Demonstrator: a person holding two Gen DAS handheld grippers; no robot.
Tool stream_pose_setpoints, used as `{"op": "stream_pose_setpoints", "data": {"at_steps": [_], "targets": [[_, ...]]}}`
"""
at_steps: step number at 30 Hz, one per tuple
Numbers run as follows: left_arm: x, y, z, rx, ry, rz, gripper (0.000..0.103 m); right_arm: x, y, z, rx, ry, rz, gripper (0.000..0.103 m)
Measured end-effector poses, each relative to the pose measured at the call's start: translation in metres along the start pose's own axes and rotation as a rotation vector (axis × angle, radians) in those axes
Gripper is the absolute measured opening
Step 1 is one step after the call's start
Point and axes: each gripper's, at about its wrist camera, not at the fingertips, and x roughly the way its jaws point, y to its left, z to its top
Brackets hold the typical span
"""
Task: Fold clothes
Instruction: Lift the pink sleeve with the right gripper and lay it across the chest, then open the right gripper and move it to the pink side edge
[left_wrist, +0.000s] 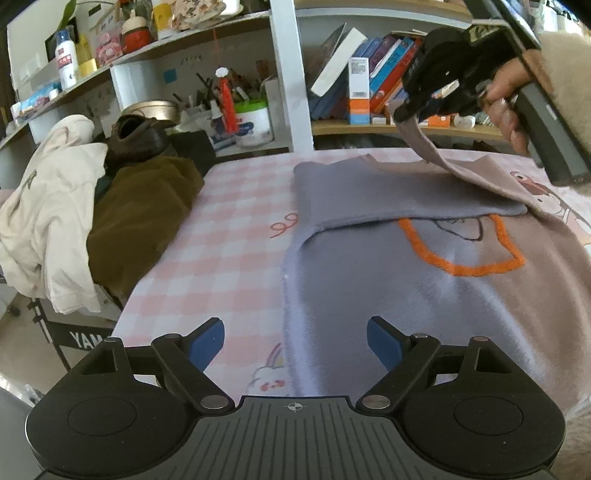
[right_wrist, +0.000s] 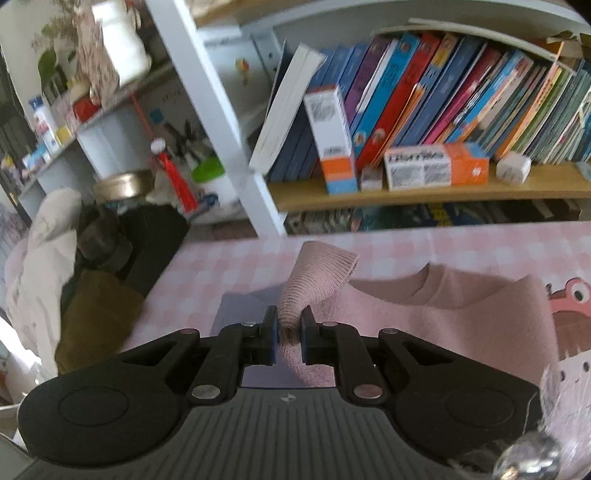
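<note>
Pinkish-grey sweater (left_wrist: 406, 266) spread on the pink checked table (left_wrist: 229, 206), one sleeve folded across the chest. Ribbed cuff (right_wrist: 317, 269) lifted, pinched between the closed fingers of the right gripper (right_wrist: 289, 334). Left gripper (left_wrist: 295, 341) spread wide, empty, above the near hem.
</note>
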Motion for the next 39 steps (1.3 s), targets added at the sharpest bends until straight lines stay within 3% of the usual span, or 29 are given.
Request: {"op": "stream_pose_setpoints", "data": {"at_steps": [4,8,12,17,24,34,39], "targets": [[0.003,0.007,-0.002,-0.001,0.009,-0.008,0.087,0.014,0.008,-0.012,-0.021,0.045,-0.008,0.013],[0.006,0.009,-0.002,0.006,0.010,-0.018,0.087,0.016,0.014,-0.022,-0.033,0.068,0.026,0.042],[0.008,0.009,0.000,0.004,0.006,-0.028,0.087,0.005,0.016,-0.029,-0.057,0.067,0.058,0.043],[0.014,0.010,0.004,-0.013,0.005,-0.043,0.087,-0.015,-0.001,-0.037,-0.039,0.069,0.021,0.043],[0.021,0.015,0.007,-0.055,0.010,-0.053,0.087,-0.057,-0.038,-0.062,-0.003,0.065,-0.071,0.043],[0.021,0.018,0.006,-0.072,0.035,-0.073,0.087,-0.136,-0.084,-0.127,0.027,0.084,-0.247,0.044],[0.018,0.018,0.000,-0.102,0.065,-0.104,0.087,-0.168,-0.104,-0.156,0.112,0.096,-0.286,0.045]]}}
